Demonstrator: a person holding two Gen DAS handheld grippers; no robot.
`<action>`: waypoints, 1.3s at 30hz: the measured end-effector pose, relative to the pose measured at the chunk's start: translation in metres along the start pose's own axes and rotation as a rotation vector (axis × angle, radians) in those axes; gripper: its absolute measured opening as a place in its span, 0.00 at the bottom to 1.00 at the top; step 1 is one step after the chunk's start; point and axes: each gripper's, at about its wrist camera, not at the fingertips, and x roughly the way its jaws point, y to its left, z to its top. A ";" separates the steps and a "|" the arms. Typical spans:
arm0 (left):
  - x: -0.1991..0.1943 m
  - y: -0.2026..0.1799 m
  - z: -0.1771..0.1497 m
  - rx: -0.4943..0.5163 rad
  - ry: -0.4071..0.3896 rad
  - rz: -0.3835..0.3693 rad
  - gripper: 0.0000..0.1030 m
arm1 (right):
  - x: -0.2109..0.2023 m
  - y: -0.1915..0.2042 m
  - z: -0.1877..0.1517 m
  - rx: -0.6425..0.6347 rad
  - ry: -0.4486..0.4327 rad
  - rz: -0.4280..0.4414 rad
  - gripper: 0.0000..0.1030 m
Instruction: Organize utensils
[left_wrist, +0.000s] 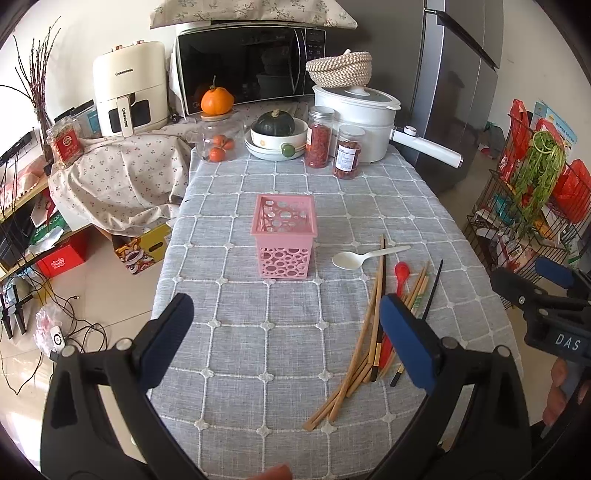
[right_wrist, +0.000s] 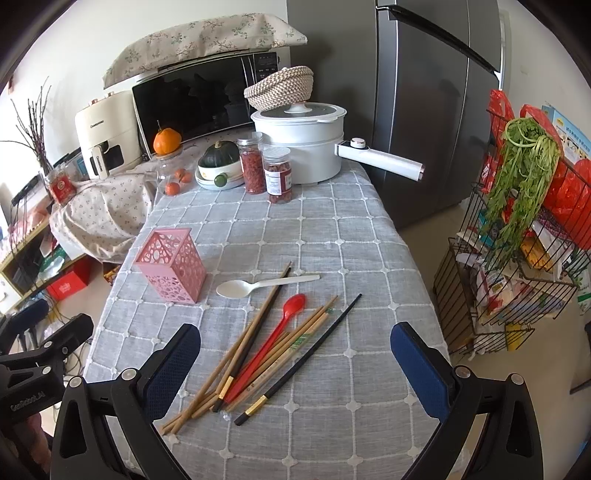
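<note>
A pink perforated holder (left_wrist: 284, 236) (right_wrist: 171, 269) stands upright and empty in the middle of the grey checked tablecloth (left_wrist: 258, 332). To its right lie a white spoon (left_wrist: 364, 257) (right_wrist: 258, 285), a red spoon (left_wrist: 400, 275) (right_wrist: 284, 323), several wooden chopsticks (left_wrist: 354, 354) (right_wrist: 236, 354) and black chopsticks (right_wrist: 306, 354) in a loose pile. My left gripper (left_wrist: 286, 325) hangs open above the near table, short of the holder. My right gripper (right_wrist: 295, 350) is open over the chopstick pile, holding nothing. It also shows in the left wrist view, at the right edge (left_wrist: 546, 295).
At the table's far end stand two jars (left_wrist: 334, 144), a white pot with a long handle (left_wrist: 364, 118), stacked bowls with a squash (left_wrist: 275, 136) and a microwave (left_wrist: 251, 66). A wire rack with greens (right_wrist: 517, 221) stands right of the table, a fridge (right_wrist: 424, 110) behind.
</note>
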 end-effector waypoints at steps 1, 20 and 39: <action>0.000 0.000 0.000 -0.001 0.002 -0.004 0.97 | 0.000 -0.001 0.000 0.002 0.001 -0.001 1.00; 0.001 0.000 -0.002 -0.001 0.004 -0.008 0.97 | 0.000 -0.001 -0.002 0.011 0.006 0.001 1.00; -0.002 0.002 0.001 -0.007 -0.005 -0.004 0.97 | 0.002 0.001 -0.003 0.008 0.010 0.000 1.00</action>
